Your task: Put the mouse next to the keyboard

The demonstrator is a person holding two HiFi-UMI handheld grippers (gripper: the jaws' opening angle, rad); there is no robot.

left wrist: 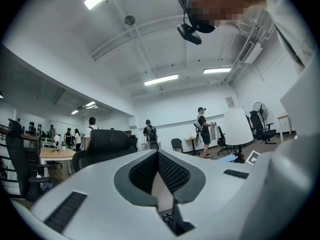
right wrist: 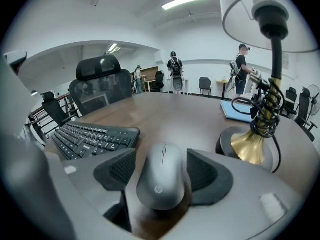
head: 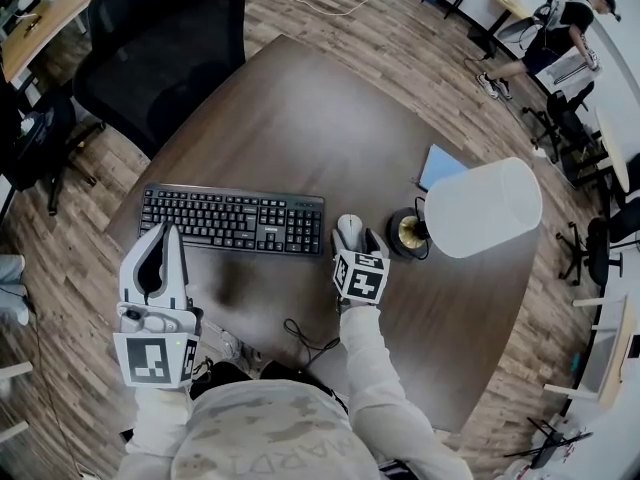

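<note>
head view: the wireless mouse (head: 348,230) lies flat on the brown table (head: 300,118), just beside the right end of the black keyboard (head: 232,218) and apart from the brass lamp base (head: 408,234), so it seems already where the task wants it; the right gripper (head: 352,238) reaches over it from the near edge, a jaw on each side; the left gripper (head: 162,240) is held low at the keyboard's near left corner, out of the way, likely idle; a blue notebook (head: 440,165) lies beyond the white lampshade (head: 483,208); no box, tray or other container shows

left gripper view: this camera tilts up toward the ceiling; the jaws are together, the ribbed pads (left wrist: 167,170) meeting at their tips with nothing between them

right gripper view: the mouse (right wrist: 161,181) sits on the table between jaws that stand apart; the pads (right wrist: 202,176) flank its sides closely, yet a thin strip of wood shows on the right, so i judge it unclamped; the keyboard (right wrist: 95,136) lies just to its left, the lamp base (right wrist: 248,146) to the right
</note>
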